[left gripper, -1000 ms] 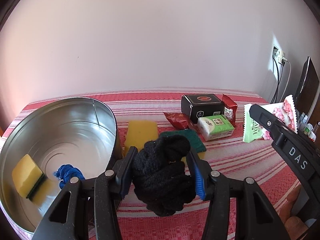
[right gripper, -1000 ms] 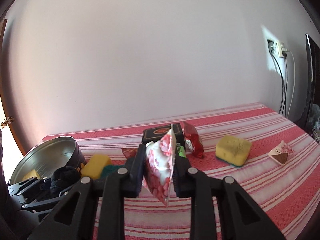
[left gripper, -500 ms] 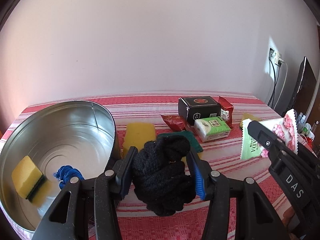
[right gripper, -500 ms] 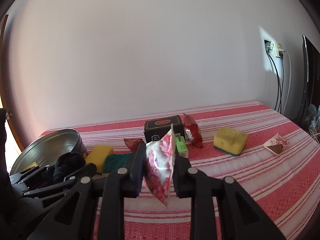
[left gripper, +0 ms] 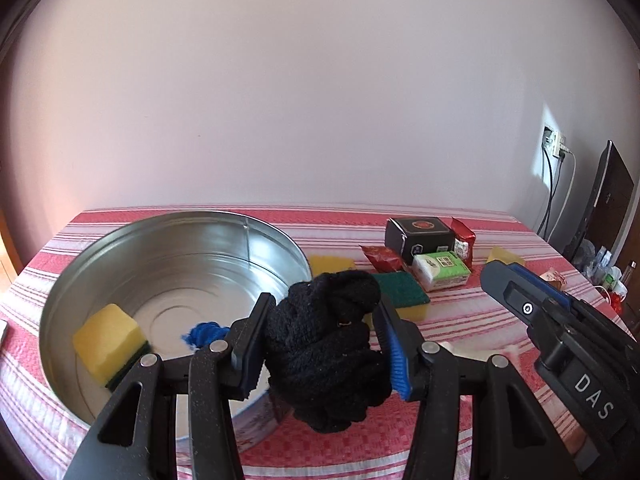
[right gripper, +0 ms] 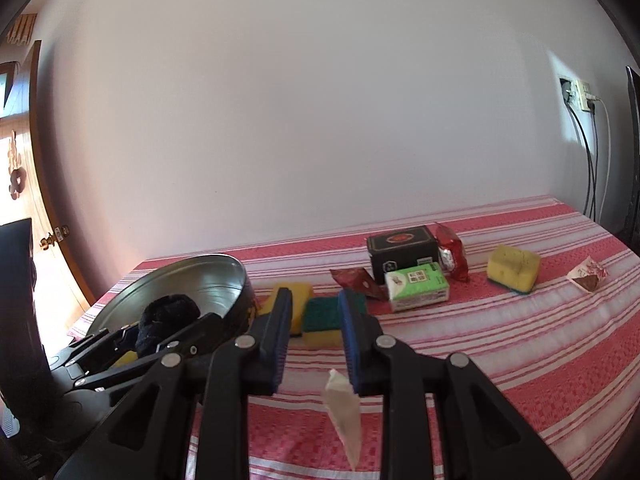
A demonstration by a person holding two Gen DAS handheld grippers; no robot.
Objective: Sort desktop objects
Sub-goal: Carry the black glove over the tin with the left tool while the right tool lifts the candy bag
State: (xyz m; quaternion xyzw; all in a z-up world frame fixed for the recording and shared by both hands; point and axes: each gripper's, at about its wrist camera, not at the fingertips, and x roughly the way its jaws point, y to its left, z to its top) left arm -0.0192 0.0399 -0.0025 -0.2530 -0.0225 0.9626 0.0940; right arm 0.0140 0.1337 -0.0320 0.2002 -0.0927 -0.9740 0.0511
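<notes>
My left gripper [left gripper: 324,324] is shut on a black knitted bundle [left gripper: 332,348] and holds it above the near right rim of a round metal tin [left gripper: 168,248]. The tin holds a yellow sponge [left gripper: 106,338] and a blue yarn ball [left gripper: 204,334]. My right gripper [right gripper: 314,316] is open and empty; a blurred pink-and-white packet [right gripper: 344,416] hangs in the air just below its fingers. The right gripper also shows at the right of the left wrist view [left gripper: 540,312].
On the red striped cloth lie a green-topped sponge [right gripper: 320,320], a yellow sponge [right gripper: 294,300], a black box [right gripper: 402,254], a green packet [right gripper: 418,286], red sachets [right gripper: 452,256], another sponge [right gripper: 514,268] and a small wrapper [right gripper: 588,278]. A wall stands behind.
My right gripper has opened and let go of the pink-and-white packet, which is dropping. My left gripper has moved left toward the tin with the black bundle.
</notes>
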